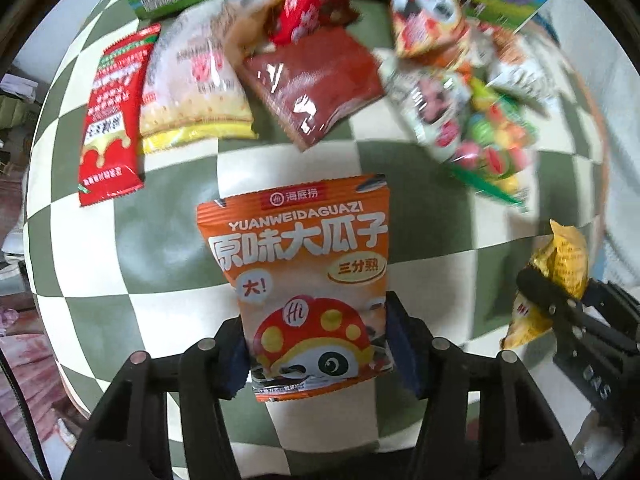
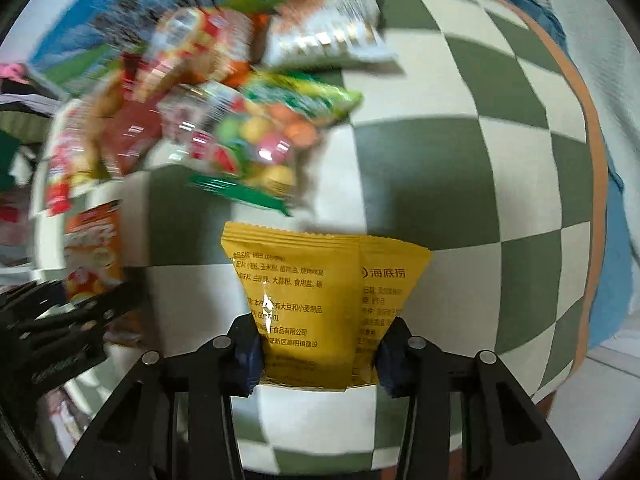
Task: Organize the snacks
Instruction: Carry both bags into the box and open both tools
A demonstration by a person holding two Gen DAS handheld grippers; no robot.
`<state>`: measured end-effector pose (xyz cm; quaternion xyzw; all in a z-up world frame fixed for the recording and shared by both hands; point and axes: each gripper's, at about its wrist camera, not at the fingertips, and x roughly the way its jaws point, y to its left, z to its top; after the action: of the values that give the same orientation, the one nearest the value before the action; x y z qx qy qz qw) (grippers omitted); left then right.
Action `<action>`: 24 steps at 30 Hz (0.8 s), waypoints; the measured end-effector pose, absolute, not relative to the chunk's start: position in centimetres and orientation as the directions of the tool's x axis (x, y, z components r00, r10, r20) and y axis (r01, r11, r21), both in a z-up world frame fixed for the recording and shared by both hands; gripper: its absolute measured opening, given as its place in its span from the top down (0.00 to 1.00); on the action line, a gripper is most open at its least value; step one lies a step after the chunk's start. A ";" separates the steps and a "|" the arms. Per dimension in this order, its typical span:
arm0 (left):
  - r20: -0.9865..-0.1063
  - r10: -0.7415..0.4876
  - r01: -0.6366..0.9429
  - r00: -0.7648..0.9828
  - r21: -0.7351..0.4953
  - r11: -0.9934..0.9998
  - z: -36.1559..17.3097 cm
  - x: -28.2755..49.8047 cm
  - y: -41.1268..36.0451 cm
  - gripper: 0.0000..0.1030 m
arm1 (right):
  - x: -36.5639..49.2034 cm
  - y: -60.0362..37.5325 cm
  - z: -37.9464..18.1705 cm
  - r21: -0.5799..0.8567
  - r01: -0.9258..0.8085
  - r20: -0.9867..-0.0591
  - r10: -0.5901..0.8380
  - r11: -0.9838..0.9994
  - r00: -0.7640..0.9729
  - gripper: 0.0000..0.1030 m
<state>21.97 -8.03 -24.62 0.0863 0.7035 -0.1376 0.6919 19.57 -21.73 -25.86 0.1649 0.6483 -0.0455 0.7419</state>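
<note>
A green-and-white checked cloth point(image 1: 168, 240) covers the table, with a blurred snack pile point(image 1: 460, 92) at its far side. The left gripper point(image 1: 320, 344) clamps an orange seed packet point(image 1: 308, 264) above the cloth; the right gripper point(image 2: 318, 354) pinches a yellow packet point(image 2: 312, 304).
</note>
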 end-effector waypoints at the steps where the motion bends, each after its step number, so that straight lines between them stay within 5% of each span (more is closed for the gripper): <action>1: -0.996 -0.091 0.310 -0.024 -0.094 0.946 -23.6 22.0 -8.1 0.46 | 19.8 -21.7 -24.6 0.215 0.271 -0.969 0.171 0.938 0.177 0.55; 9: -0.942 -0.316 0.306 0.110 -0.270 0.913 -10.4 28.1 -8.8 0.47 | 28.0 -23.5 -14.0 0.349 0.175 -0.881 0.259 0.921 0.395 0.55; 14: -0.912 -0.332 0.320 0.242 -0.248 0.914 -4.2 35.4 -9.0 0.47 | 36.7 -25.7 -10.6 0.348 0.150 -0.856 0.248 0.926 0.455 0.55; 24: -0.958 -0.182 0.267 0.221 -0.120 0.956 -9.0 47.5 -10.3 0.47 | 48.4 -26.4 -12.5 0.307 0.154 -0.911 0.243 0.939 0.334 0.55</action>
<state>47.53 -10.26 -9.02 0.0352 0.6074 -0.1438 0.7805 48.35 -26.38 -12.47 0.1718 0.5765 0.0279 0.7983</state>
